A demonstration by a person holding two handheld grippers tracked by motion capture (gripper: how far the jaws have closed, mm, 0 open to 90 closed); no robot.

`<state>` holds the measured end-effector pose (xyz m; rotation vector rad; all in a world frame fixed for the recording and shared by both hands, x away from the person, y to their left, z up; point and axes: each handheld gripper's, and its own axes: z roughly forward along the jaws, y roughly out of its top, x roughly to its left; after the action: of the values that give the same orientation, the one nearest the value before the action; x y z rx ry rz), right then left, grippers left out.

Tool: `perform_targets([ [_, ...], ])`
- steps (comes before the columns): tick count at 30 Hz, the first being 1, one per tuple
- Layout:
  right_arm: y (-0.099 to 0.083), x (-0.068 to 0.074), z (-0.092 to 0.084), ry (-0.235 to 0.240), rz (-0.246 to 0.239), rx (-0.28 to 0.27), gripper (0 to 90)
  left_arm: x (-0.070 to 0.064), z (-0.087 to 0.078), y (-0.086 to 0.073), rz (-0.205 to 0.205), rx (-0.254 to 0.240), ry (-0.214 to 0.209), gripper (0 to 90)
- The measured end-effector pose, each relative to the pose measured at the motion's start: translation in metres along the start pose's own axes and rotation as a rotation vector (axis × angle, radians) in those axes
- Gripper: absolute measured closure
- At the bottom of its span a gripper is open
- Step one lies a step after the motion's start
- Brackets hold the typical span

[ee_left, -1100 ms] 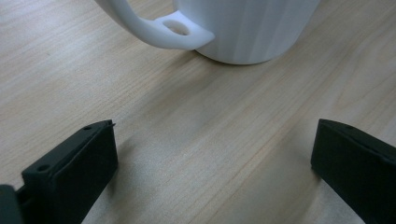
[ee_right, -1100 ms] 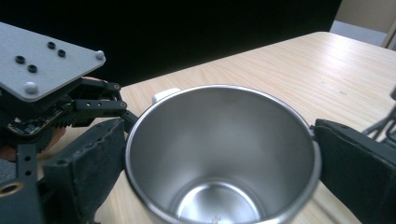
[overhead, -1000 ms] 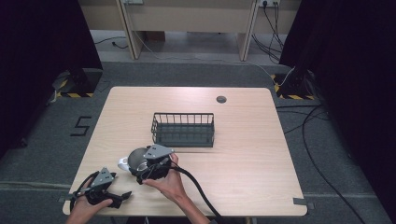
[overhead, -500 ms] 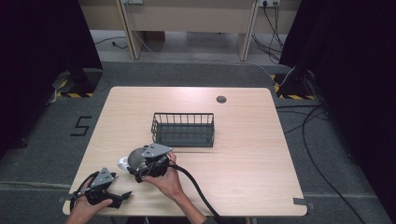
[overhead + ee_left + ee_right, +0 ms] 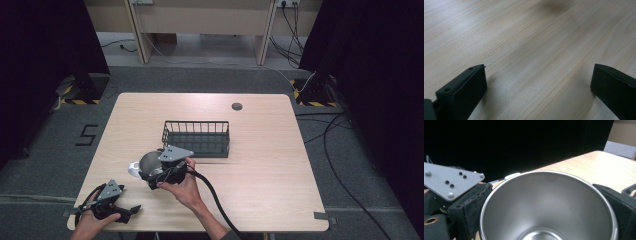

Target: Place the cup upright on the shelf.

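A steel cup (image 5: 146, 161) with a white handle (image 5: 133, 168) is at the table's front left, just ahead of the wire basket's near left corner. My right gripper (image 5: 151, 172) is shut on it. In the right gripper view I look straight into the cup's open mouth (image 5: 546, 202), and the right gripper (image 5: 544, 220) has one black jaw pressed on each side of the rim. My left gripper (image 5: 131, 210) rests near the front left corner of the table. It is open, and only bare wood lies between the jaws of the left gripper (image 5: 536, 82).
A black wire basket (image 5: 196, 137) stands empty at the middle of the wooden table (image 5: 265, 165). A round cable grommet (image 5: 237, 106) sits near the far edge. The left gripper's grey plate (image 5: 449, 182) shows beside the cup. Cables lie on the floor at the right.
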<state>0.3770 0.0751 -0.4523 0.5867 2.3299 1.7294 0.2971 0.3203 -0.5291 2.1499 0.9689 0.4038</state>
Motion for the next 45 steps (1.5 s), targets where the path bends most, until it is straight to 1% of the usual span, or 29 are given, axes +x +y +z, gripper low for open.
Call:
perform_targets([
  [4,0.006,-0.002,-0.008,-0.004,-0.008,0.000,6.2,0.000,0.000,0.000,-0.001,0.000,0.000,0.0],
  [7,0.009,-0.004,-0.012,-0.015,-0.020,0.010,6.2,0.000,0.000,0.000,0.000,0.000,0.001,0.0],
  [15,0.015,-0.010,-0.023,-0.023,-0.007,0.004,6.2,0.000,0.000,0.000,0.000,0.000,0.000,0.0],
  [17,0.018,-0.012,-0.027,-0.029,-0.013,0.003,6.2,0.000,0.000,0.000,0.000,0.000,0.000,0.0],
  [25,0.034,-0.021,-0.046,-0.051,-0.022,-0.010,6.2,0.000,0.000,0.000,-0.003,-0.003,0.000,0.0],
  [26,0.036,-0.021,-0.048,-0.054,-0.014,-0.008,6.3,0.000,0.000,0.000,-0.001,-0.001,0.000,0.0],
  [31,0.046,-0.028,-0.060,-0.067,-0.013,-0.018,6.3,0.000,0.000,0.000,-0.001,-0.001,0.000,0.0],
  [36,0.053,-0.035,-0.069,-0.078,-0.002,-0.023,6.2,0.000,0.000,0.000,-0.001,0.000,-0.001,0.0],
  [39,0.057,-0.040,-0.074,-0.092,-0.002,-0.022,6.3,0.000,0.000,0.000,-0.001,-0.001,0.000,0.0],
  [42,0.063,-0.046,-0.081,-0.103,0.002,-0.024,6.3,0.000,0.000,0.000,-0.001,-0.001,0.000,0.0],
  [43,0.067,-0.050,-0.084,-0.109,0.005,-0.031,6.3,0.000,0.000,0.000,-0.001,-0.001,0.000,0.0],
  [45,0.069,-0.052,-0.085,-0.109,0.004,-0.031,6.3,0.000,0.000,0.000,-0.001,0.000,-0.001,0.0],
])
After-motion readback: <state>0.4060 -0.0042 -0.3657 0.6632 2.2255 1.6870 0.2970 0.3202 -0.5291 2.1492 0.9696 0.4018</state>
